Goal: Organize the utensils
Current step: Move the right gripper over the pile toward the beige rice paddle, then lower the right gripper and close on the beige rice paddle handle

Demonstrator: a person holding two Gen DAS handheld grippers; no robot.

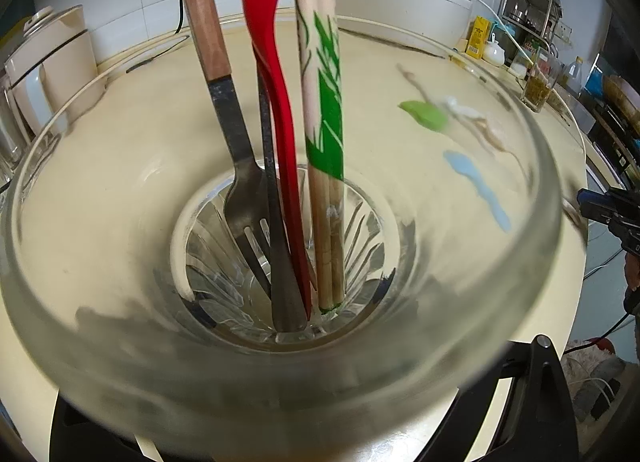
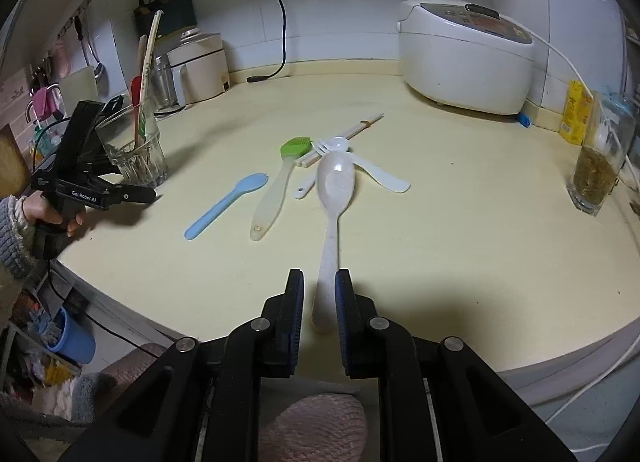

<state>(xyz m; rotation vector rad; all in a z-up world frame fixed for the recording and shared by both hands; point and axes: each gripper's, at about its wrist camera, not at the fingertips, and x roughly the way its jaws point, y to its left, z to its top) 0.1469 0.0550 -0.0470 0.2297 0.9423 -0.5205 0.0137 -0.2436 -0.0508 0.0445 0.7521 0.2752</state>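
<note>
My left gripper [image 2: 136, 166] is shut on a clear ribbed glass [image 1: 280, 362], also seen in the right wrist view [image 2: 134, 150]. The glass holds a wood-handled fork [image 1: 240, 166], a red spoon [image 1: 280, 142] and wrapped chopsticks [image 1: 324, 142]. My right gripper [image 2: 319, 286] has its jaws around the handle of a speckled white spoon [image 2: 334, 198] that lies on the cream counter [image 2: 460, 242]; gaps show on both sides of the handle. Beyond it lie a blue spoon [image 2: 224, 206], a green-headed brush [image 2: 280, 178], white plastic utensils [image 2: 360, 170] and chopsticks [image 2: 348, 134].
A white rice cooker [image 2: 464, 54] stands at the back right. A kettle [image 2: 200, 66] and a jar are at the back left. A glass of tea [image 2: 596, 166] and a yellow carton [image 2: 576, 110] are at the right edge. A black cable end [image 2: 260, 78] lies near the wall.
</note>
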